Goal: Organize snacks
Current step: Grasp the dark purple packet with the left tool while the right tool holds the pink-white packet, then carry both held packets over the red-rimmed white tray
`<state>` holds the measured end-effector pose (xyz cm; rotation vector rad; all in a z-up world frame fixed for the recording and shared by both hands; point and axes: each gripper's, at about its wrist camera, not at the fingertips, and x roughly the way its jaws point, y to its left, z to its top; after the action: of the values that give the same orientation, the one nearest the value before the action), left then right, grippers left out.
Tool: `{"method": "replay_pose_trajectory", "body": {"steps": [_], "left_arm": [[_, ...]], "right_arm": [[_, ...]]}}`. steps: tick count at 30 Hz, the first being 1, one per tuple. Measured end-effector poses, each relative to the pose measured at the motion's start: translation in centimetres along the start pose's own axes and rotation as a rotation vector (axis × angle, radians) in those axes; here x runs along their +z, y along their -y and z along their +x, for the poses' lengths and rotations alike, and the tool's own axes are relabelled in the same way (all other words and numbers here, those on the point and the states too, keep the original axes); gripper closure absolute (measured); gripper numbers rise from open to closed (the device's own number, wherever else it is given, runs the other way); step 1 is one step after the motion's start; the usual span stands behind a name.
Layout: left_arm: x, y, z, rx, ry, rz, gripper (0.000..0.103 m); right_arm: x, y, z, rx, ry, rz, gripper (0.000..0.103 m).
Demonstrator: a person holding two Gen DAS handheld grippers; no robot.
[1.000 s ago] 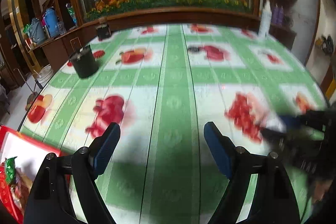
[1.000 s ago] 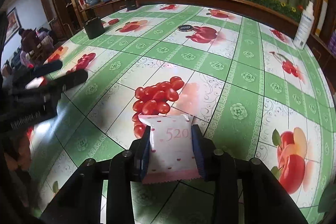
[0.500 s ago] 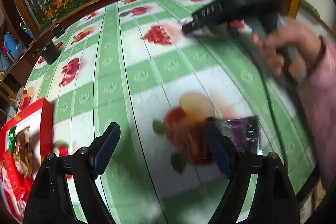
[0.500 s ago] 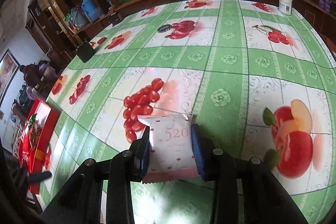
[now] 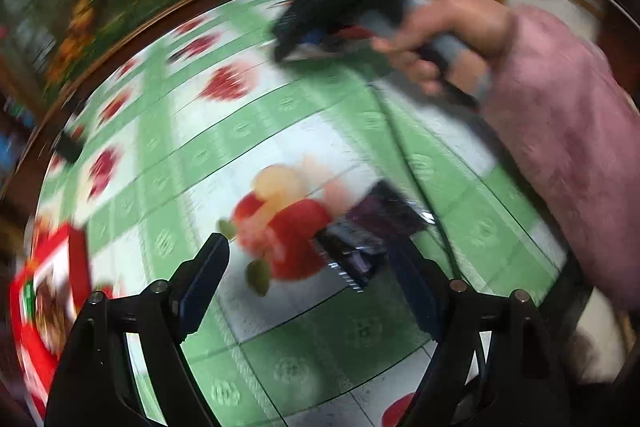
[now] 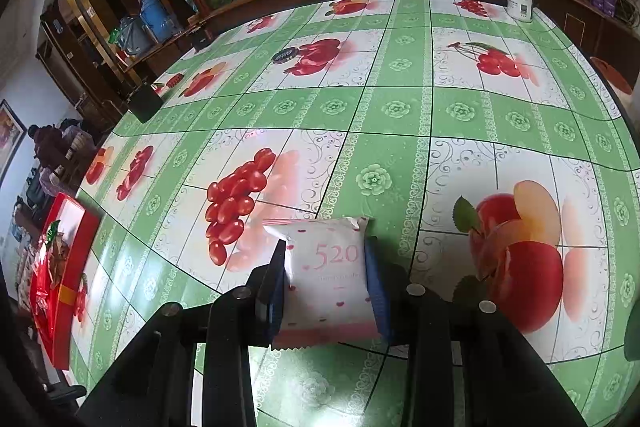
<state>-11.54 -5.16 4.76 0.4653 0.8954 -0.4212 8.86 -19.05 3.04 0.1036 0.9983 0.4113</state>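
While your right gripper [image 6: 326, 287] is clamped on the white 520 packet [image 6: 325, 273] at the bottom centre of its view, your left gripper [image 5: 308, 279] hangs with its jaws apart and nothing between the pads. Just past its right finger, at lower centre of the blurred left view, lie the dark purple packets [image 5: 370, 227] on the tablecloth [image 5: 280, 115] — not yet picked up. Further out, at the left edge of both views, sits the red box [image 6: 64, 279] with snacks already inside, so some sorting looks done. What is left, as I judge it: carry your white packet across to that box, then gather the purple ones. At upper right of the left view your right hand [image 5: 444, 39] grips its tool — well apart from the box.
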Motion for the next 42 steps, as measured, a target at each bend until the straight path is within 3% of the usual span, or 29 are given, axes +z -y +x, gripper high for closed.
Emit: {"method": "replay_pose_trajectory", "body": {"steps": [5, 13, 20, 23, 25, 27, 34, 42], "left_arm": [[0.8, 1.0, 1.0, -0.044, 0.024, 0.2, 0.021], [1.6, 1.4, 2.8, -0.164, -0.003, 0.318, 0.021], [1.6, 0.8, 3.7, -0.254, -0.02, 0.227, 0.022], [1.5, 0.0, 3.9, -0.304, -0.034, 0.159, 0.041], [1.5, -0.2, 3.6, -0.306, -0.033, 0.138, 0.062], [1.4, -0.1, 3.3, -0.301, -0.034, 0.135, 0.069], [0.4, 0.4, 1.9, -0.227, -0.025, 0.102, 0.076], [-1.0, -2.1, -1.6, -0.15, 0.023, -0.083, 0.076]], "right_arm": [[0.1, 0.2, 0.0, 0.014, -0.002, 0.011, 0.065], [0.0, 0.1, 0.0, 0.015, -0.002, 0.01, 0.065], [0.0, -0.1, 0.0, 0.007, -0.001, 0.003, 0.065], [0.0, -0.1, 0.0, 0.002, -0.002, -0.003, 0.065], [0.0, -0.1, 0.0, 0.0, -0.001, -0.004, 0.065], [0.0, -0.1, 0.1, -0.001, -0.001, -0.004, 0.065], [0.0, -0.2, 0.0, -0.01, 0.0, -0.008, 0.065], [-0.4, 0.4, -0.3, 0.051, 0.019, 0.034, 0.067]]}}
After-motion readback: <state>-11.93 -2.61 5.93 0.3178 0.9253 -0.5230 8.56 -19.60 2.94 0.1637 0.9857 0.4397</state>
